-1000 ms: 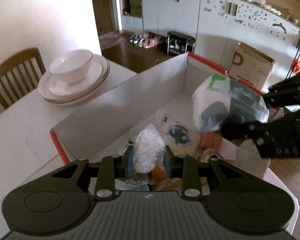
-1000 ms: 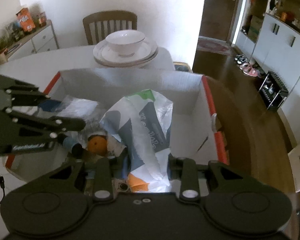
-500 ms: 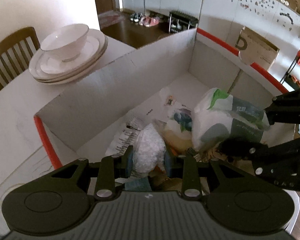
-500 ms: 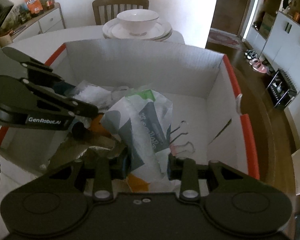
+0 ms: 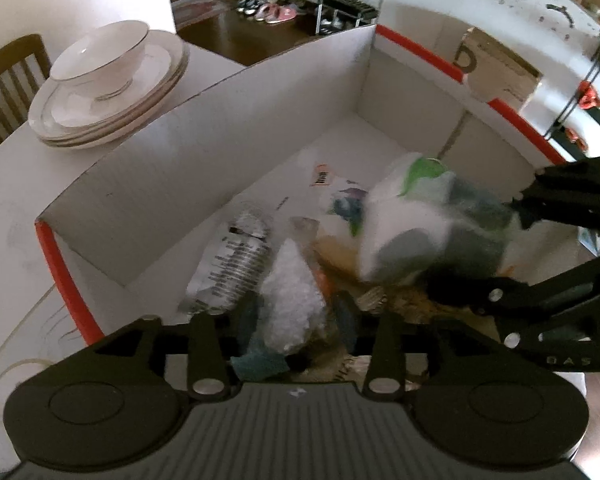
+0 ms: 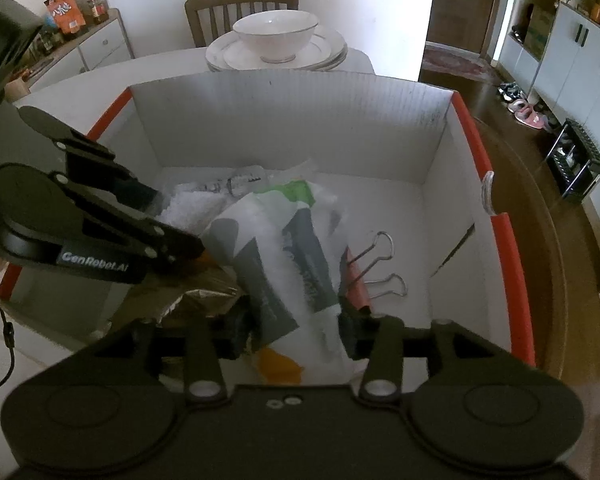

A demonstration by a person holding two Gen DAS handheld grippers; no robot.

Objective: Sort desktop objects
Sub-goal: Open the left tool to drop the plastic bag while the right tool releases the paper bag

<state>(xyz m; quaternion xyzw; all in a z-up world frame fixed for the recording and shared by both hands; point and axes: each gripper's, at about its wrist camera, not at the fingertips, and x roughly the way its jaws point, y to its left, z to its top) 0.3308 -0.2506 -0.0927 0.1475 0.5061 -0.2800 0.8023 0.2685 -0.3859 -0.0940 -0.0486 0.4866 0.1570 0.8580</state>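
Note:
A white cardboard box (image 5: 204,176) with red rims stands on the table; it also shows in the right wrist view (image 6: 292,120). My left gripper (image 5: 296,320) is shut on a small crumpled clear-white plastic bag (image 5: 290,304), low inside the box. My right gripper (image 6: 292,328) is shut on a larger white, green and grey plastic bag (image 6: 284,248), also inside the box; that bag also shows blurred in the left wrist view (image 5: 416,232). Wrappers, an orange object and binder clips (image 6: 376,264) lie on the box floor.
A white bowl on stacked plates (image 5: 104,76) sits on the table behind the box, also in the right wrist view (image 6: 276,40). A wooden chair (image 6: 240,4) stands beyond. A printed foil wrapper (image 5: 236,264) lies by the box's left wall.
Both grippers have moved down deeper into the box with their bags still held. The box walls now rise around them.

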